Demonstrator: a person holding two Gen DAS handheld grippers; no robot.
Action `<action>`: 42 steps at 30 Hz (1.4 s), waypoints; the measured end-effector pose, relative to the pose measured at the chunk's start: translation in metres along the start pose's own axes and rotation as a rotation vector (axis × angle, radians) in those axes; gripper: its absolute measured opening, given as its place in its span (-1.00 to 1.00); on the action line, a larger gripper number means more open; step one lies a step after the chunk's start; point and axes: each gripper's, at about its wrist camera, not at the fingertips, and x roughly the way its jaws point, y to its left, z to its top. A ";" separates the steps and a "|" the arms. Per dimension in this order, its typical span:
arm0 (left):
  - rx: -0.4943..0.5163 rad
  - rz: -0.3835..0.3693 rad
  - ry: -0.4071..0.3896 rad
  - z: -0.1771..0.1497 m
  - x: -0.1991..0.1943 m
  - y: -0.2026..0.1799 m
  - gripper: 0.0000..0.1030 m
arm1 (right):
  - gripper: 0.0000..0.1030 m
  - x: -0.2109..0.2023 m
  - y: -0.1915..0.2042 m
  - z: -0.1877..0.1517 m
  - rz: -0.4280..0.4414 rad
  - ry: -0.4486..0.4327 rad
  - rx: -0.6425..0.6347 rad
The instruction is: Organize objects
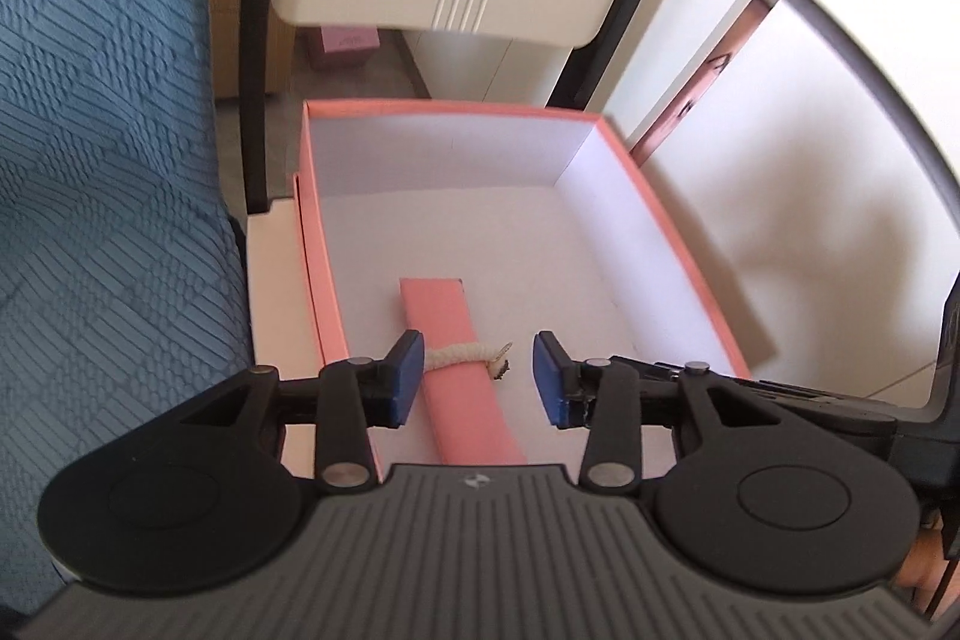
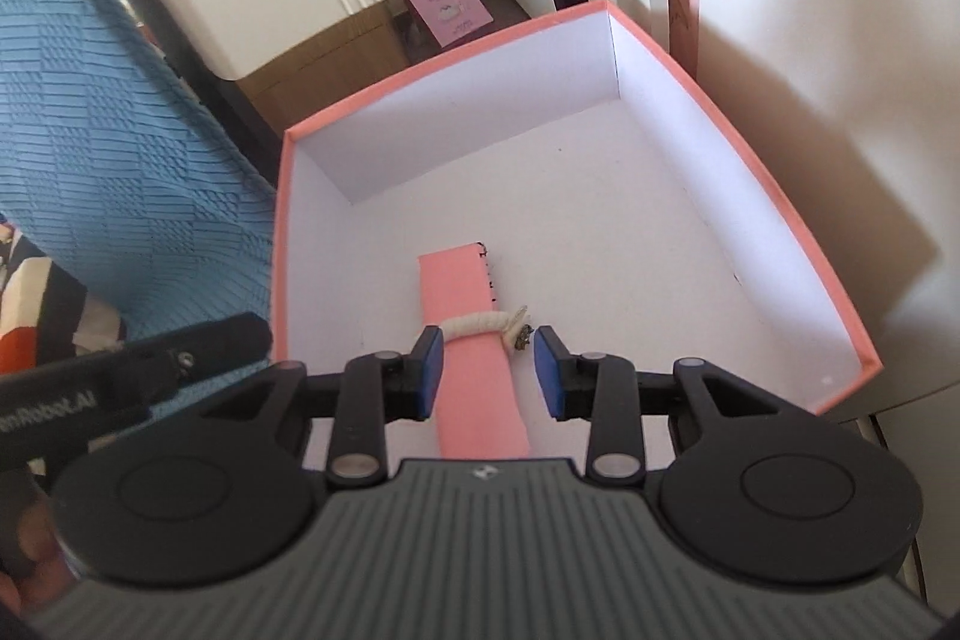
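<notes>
Both tongs, left [image 1: 475, 379] and right [image 2: 488, 372], hung open and empty above the pink box [image 2: 744, 172]; inside, near its front wall, lay a rope-tied pink strip [image 2: 474, 358]

A pale chair seat [image 1: 273, 280] carries an open pink box [image 1: 678, 244], which sits directly on it. Inside the box, a pink strip [image 1: 462, 388] tied with white cord lies flat.

open box [image 2: 708, 112] interior, roll [image 2: 474, 376] inside
</notes>
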 end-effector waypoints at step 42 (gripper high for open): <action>0.102 -0.032 -0.265 -0.111 -0.198 0.040 0.71 | -0.30 -0.175 0.096 -0.154 -0.056 -0.274 -0.084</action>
